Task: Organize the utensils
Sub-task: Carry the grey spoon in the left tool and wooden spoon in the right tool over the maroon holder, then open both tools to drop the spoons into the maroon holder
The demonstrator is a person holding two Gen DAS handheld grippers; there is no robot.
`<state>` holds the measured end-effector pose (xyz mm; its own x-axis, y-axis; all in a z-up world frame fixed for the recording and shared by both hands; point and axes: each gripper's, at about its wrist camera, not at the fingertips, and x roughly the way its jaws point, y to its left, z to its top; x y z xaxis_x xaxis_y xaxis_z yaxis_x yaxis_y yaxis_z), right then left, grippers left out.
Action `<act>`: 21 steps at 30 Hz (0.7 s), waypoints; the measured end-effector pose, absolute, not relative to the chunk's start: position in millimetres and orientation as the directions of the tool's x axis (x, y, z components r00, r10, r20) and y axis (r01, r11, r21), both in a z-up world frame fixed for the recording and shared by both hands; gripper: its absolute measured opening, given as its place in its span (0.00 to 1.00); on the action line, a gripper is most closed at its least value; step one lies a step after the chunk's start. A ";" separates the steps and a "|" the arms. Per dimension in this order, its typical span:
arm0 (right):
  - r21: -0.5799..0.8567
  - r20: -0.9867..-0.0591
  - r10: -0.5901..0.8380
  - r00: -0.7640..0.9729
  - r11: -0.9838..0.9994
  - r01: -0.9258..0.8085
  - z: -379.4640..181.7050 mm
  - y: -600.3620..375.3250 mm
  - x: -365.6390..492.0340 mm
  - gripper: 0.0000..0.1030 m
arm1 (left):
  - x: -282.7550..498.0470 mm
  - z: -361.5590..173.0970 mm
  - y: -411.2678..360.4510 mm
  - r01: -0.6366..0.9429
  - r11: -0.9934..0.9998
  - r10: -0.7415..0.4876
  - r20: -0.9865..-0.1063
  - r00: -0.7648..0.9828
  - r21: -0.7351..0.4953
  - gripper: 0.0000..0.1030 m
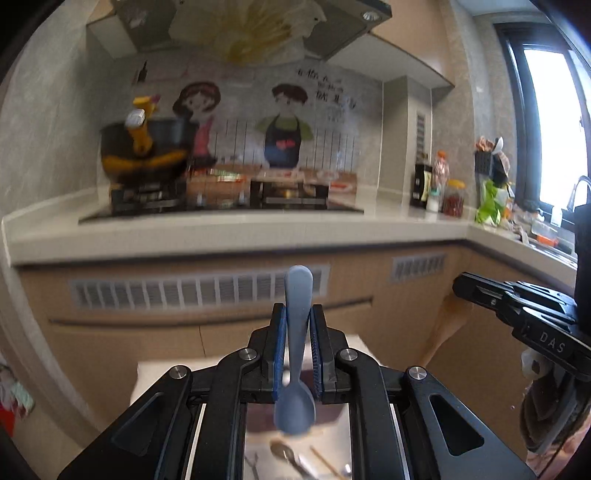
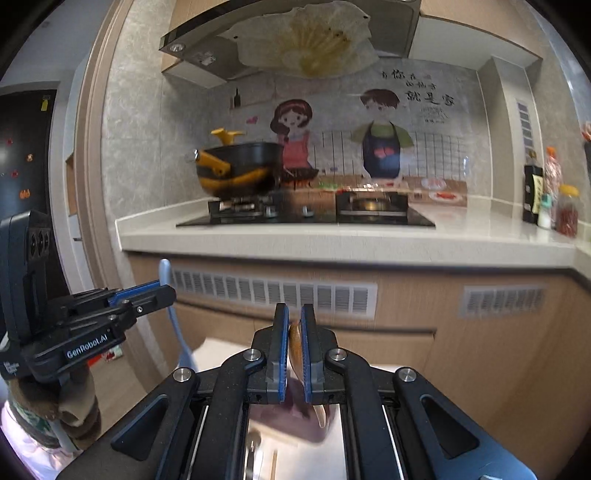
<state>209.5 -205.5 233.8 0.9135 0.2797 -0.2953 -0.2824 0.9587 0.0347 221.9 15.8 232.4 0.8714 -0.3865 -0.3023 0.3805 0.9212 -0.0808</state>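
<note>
My left gripper (image 1: 298,314) is shut on a light blue plastic spoon (image 1: 297,332). The handle points up and away, the bowl hangs toward the camera. The same spoon (image 2: 173,325) shows at the left of the right wrist view, held in the left gripper (image 2: 159,291). My right gripper (image 2: 294,314) is shut on a wooden spoon (image 2: 294,343), seen edge-on between the blue pads. In the left wrist view the right gripper (image 1: 461,286) holds that wooden spoon (image 1: 445,332) at the right. Both are raised in front of the kitchen counter.
A white counter (image 2: 332,236) holds a gas hob (image 2: 306,214) with a black and yellow pot (image 2: 240,170). Bottles and jars (image 2: 554,199) stand at the right. A range hood (image 2: 295,33) hangs above. A white surface (image 1: 166,373) lies below the grippers.
</note>
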 end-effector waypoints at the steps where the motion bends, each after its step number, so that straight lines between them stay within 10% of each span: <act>1: 0.023 -0.291 0.275 0.916 0.959 -0.281 236.9 -202.5 220.5 0.06 | 233.5 235.7 15.6 0.381 0.921 -0.386 -0.292 0.875 -0.077 0.13; 16: -0.001 -0.460 0.273 0.845 0.951 -0.308 155.7 -171.6 325.5 0.06 | 337.4 156.3 20.8 0.364 0.916 -0.401 -0.433 0.807 -0.170 0.13; 19: -0.017 -0.501 0.258 0.826 0.951 -0.308 132.7 -169.9 332.0 0.14 | 351.5 124.4 21.0 0.351 0.914 -0.406 -0.493 0.770 -0.204 0.16; 21: -0.029 -0.515 0.240 0.823 0.954 -0.297 120.8 -170.4 330.3 0.36 | 359.1 106.3 24.7 0.338 0.913 -0.408 -0.527 0.745 -0.229 0.30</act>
<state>330.3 -170.4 120.8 0.8226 0.2404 -0.5152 -0.2972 0.9544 -0.0291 359.1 24.7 106.3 0.7454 -0.4081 -0.5271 0.3377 0.9129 -0.2293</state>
